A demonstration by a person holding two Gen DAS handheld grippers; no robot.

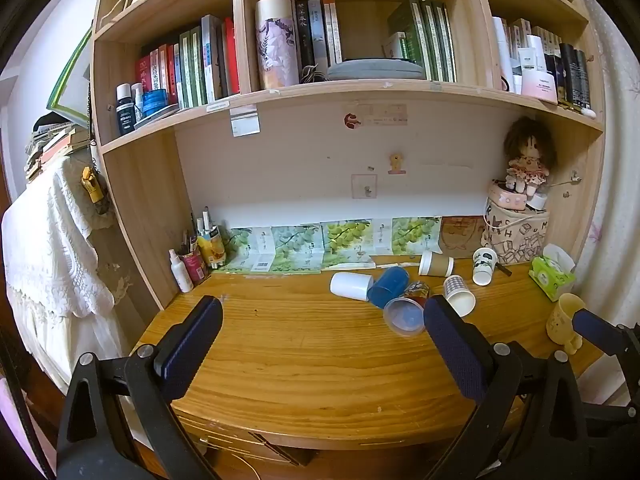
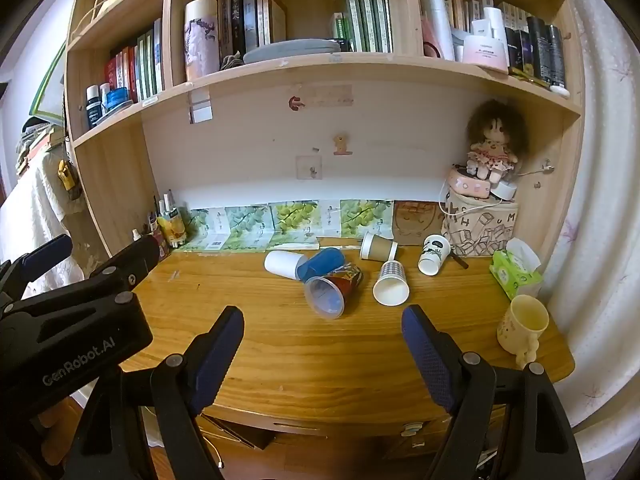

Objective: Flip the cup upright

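Several cups lie on their sides on the wooden desk [image 2: 320,352]: a white cup [image 2: 283,265], a blue cup [image 2: 320,263], a clear cup with a red print [image 2: 332,290], a checked paper cup [image 2: 391,283] and a brown paper cup [image 2: 378,247]. A panda paper cup [image 2: 433,254] leans tilted. A yellow mug [image 2: 520,326] stands upright at the right edge. My left gripper [image 1: 324,320] is open and empty above the desk front. My right gripper [image 2: 323,324] is open and empty, short of the clear cup. The left gripper's body [image 2: 72,320] shows in the right wrist view.
A green tissue box [image 2: 514,272], a printed bag [image 2: 480,228] with a doll [image 2: 494,148] stand at the back right. Pen holders and bottles [image 1: 196,256] stand at the back left. Bookshelves [image 1: 320,92] hang over the desk. A curtain [image 2: 592,240] is on the right.
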